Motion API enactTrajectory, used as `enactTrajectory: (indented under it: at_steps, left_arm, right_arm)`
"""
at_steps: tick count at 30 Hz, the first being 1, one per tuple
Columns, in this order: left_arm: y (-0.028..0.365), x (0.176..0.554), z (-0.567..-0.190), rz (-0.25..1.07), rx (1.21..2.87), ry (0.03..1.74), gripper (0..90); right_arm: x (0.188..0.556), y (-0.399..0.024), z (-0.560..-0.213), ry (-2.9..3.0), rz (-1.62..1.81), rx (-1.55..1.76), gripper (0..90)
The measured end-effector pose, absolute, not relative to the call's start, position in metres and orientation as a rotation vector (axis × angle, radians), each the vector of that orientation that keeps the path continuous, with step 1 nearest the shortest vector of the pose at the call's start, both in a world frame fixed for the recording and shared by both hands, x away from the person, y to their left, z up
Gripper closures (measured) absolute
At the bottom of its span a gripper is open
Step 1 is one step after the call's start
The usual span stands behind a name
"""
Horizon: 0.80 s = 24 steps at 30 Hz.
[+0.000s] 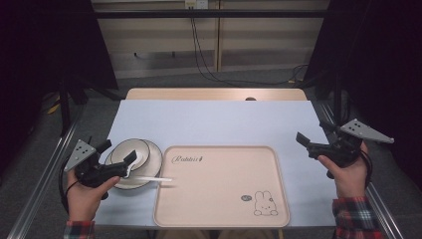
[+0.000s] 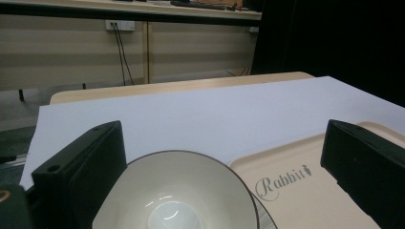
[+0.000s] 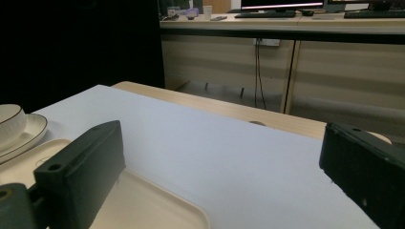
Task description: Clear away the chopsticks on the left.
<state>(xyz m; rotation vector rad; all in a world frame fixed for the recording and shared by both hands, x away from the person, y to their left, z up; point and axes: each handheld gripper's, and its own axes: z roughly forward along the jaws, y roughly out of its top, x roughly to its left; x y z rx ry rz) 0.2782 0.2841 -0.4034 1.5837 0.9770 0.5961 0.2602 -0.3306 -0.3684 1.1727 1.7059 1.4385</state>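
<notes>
1. At the lower left of the high view, the left gripper [image 1: 117, 153] is held with its jaws spread wide above the bowl [image 1: 130, 152]; nothing is gripped.
2. The bowl is seen stacked on a plate [image 1: 154, 158], and a white spoon [image 1: 149, 179] is laid from the plate onto the tray [image 1: 221, 219].
3. The tray, at lower centre, is marked with a rabbit drawing.
4. At the right edge, the right gripper [image 1: 313, 141] is held wide open, with nothing gripped.
</notes>
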Motion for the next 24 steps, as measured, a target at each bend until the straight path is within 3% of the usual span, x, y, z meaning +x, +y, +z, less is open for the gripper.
enactTrajectory:
  at_steps: [24]
  left_arm:
    - [0.265,0.284,-0.399,0.555,1.741,0.938,3.9]
  right_arm:
    - [0.262,-0.332,-0.372,1.740,1.447,1.155,0.5]
